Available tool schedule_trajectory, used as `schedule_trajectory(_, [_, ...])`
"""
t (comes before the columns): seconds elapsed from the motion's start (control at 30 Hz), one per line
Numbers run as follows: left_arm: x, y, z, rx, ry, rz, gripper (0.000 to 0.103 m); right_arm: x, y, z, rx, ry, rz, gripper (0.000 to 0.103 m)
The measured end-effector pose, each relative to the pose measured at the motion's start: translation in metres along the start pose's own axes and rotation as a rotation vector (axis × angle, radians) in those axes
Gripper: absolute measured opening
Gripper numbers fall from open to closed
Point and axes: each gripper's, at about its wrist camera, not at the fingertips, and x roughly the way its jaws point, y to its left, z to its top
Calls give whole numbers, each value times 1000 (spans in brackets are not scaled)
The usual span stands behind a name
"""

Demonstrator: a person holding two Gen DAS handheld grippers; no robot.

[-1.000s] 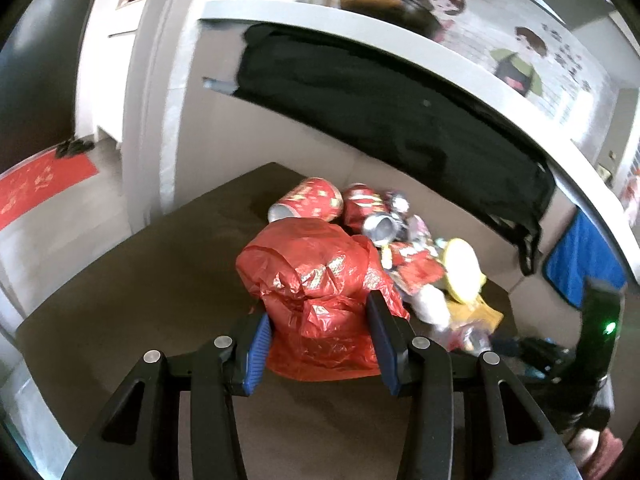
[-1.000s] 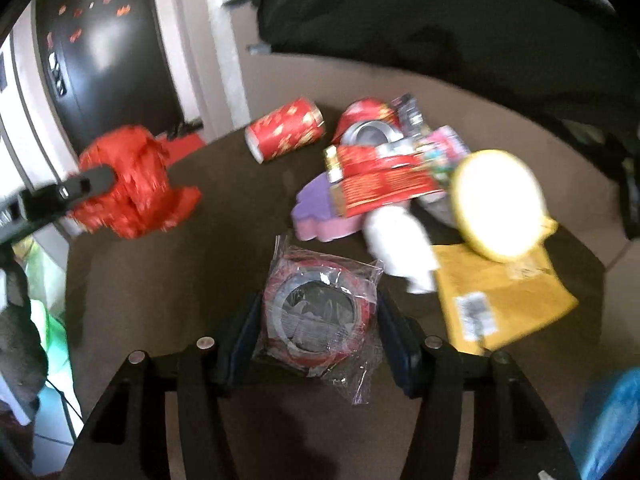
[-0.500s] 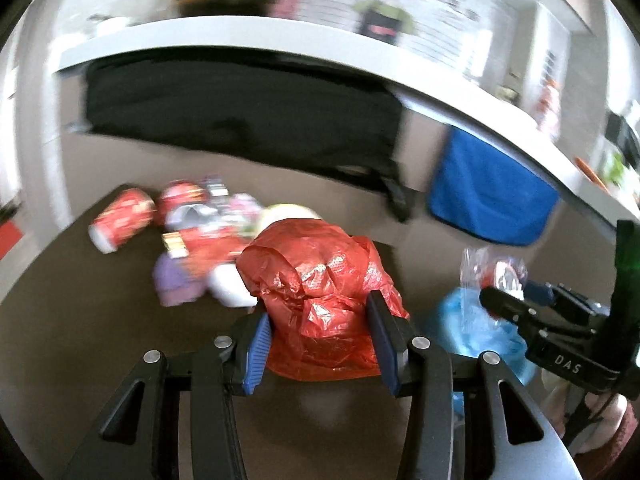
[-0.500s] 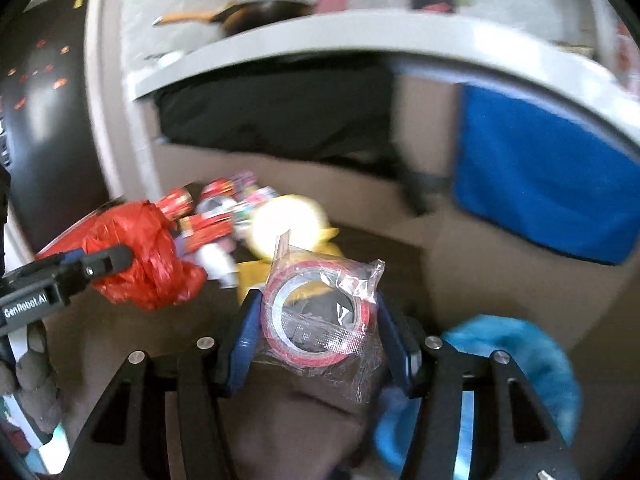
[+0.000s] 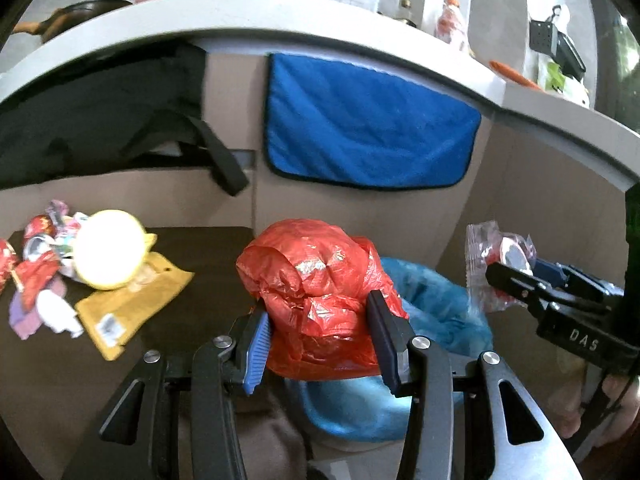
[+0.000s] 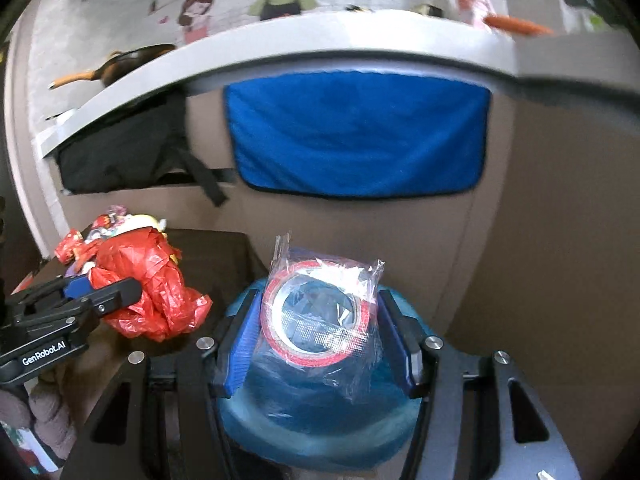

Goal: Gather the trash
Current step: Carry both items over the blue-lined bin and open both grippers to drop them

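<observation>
My left gripper (image 5: 318, 340) is shut on a crumpled red plastic bag (image 5: 316, 292) and holds it over the near rim of a bin lined with a blue bag (image 5: 436, 312). My right gripper (image 6: 318, 340) is shut on a red tape roll in clear wrap (image 6: 316, 316) and holds it right above the blue-lined bin (image 6: 320, 428). In the left wrist view the tape roll (image 5: 498, 258) hangs to the right of the bin. In the right wrist view the red bag (image 6: 148, 292) is at the left, beside the bin.
A dark table (image 5: 200, 256) to the left carries a trash pile: a yellow round lid (image 5: 108, 250), a yellow envelope (image 5: 128, 300), red cans and wrappers (image 5: 36, 264). A blue towel (image 5: 368, 136) and a black bag (image 5: 100, 124) hang behind, under a grey counter.
Both grippers swung right, away from the trash pile on the table, carrying the red bag and the tape roll to the blue-lined bin.
</observation>
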Motion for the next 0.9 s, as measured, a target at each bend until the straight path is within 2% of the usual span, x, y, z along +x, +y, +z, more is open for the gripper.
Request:
schedule_trajectory(0.23, [30,-16,-3,25,17,-19,46,17,-17,-17,46,13,-2,54])
schedule_trajectory(0.63, [63,-20,-1,10,92,-51,46,39,-28,-20,84,32,22,54])
schedule_trajectory(0.8, [72,-19,0,-1,95,-72,47,49,-29,-20,98,39,29,55])
schedule_trajectory(0.83, [74,-18,1,-3,96,-89,48,50,-31,-21,105,39,32,58])
schedule_trajectory(0.9, [77,-14,2,-21,100,-117,56,51,-34,-22,125,35,41,65])
